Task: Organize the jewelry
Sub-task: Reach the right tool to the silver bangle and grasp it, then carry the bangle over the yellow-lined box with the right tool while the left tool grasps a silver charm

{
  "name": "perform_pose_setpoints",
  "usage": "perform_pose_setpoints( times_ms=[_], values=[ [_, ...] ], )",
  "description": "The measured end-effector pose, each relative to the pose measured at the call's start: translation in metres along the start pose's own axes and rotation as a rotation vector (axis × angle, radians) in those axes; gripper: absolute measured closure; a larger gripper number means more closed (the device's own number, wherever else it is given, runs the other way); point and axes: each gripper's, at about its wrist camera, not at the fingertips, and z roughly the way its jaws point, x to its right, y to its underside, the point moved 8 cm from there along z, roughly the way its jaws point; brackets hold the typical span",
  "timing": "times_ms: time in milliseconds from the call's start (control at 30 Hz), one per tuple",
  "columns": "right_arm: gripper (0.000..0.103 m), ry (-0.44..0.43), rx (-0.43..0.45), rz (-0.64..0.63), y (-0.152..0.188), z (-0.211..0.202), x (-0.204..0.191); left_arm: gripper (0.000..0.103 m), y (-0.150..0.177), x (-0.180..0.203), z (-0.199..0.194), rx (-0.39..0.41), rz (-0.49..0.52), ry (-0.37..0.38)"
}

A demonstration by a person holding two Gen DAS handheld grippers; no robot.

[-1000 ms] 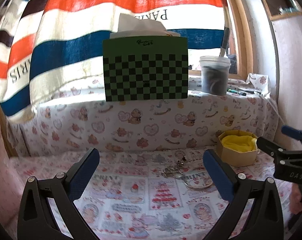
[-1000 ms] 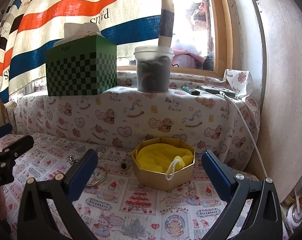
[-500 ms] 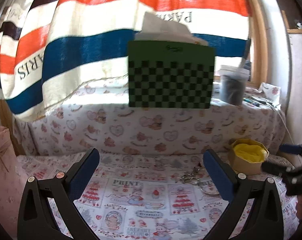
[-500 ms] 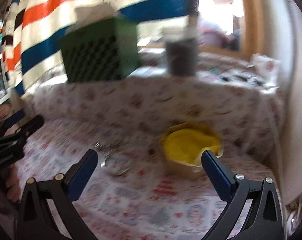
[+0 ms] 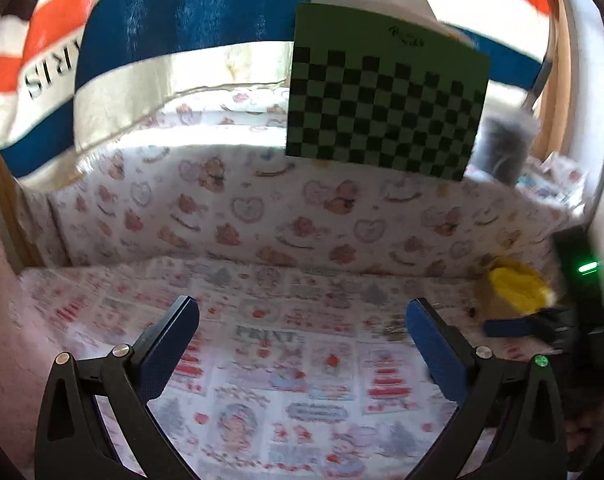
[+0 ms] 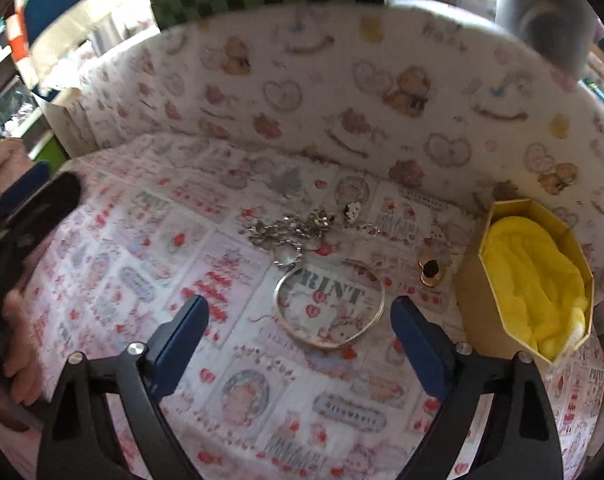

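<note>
The right gripper (image 6: 300, 322) tips down over the patterned cloth-covered worktop (image 6: 262, 392), its blue-padded jaws apart with nothing between them, having just closed a little from their widest. Just beyond them lies a thin silver metal bangle (image 6: 329, 309), flat on the cloth; behind it sits a tangled silver chain with charms (image 6: 290, 229), and to the right a small gold ring with a dark stone (image 6: 430, 271). The open octagonal cardboard box lined with yellow fabric (image 6: 535, 280) stands near the ring, at the right edge. The bangle looks stiff, light and smooth, so it may slide or spin under the pads; pinching one side of the rim across the wire seems the surest hold. The chain is limp and would drape, best taken at its bunched middle. The left gripper (image 5: 302, 326) hovers off to the side, jaws wide and empty, over bare cloth.
</note>
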Motion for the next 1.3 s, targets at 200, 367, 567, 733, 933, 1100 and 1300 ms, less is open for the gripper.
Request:
perform_pose_setpoints(
  times_ms=[200,367,567,733,933,1100,1300],
  values=[
    [0.017,0.047,-0.049,-0.038,-0.005,0.023,0.004,0.0,-0.002,-0.003,-0.001,0.0,-0.017,-0.01],
    [0.036,0.07,-0.049,-0.048,-0.005,0.026,0.005,0.0,0.002,-0.003,0.004,-0.018,-0.011,-0.025],
    [0.036,0.073,-0.005,-0.064,0.014,0.006,0.001,0.0,0.009,-0.009,0.013,-0.043,-0.029,-0.064],
    [0.036,0.043,0.187,-0.041,0.018,-0.048,-0.001,0.001,0.026,0.008,0.038,-0.138,0.099,-0.047],
    [0.036,0.059,0.442,0.031,0.019,-0.102,0.028,0.031,0.03,0.04,0.051,-0.214,0.186,0.008],
    [0.036,0.114,0.544,0.1,0.019,-0.113,0.072,0.046,0.022,0.066,0.062,-0.28,0.197,-0.001],
    [0.036,0.151,0.617,0.219,0.018,-0.131,0.11,0.065,0.021,0.078,0.088,-0.398,0.111,0.004]
  ],
)
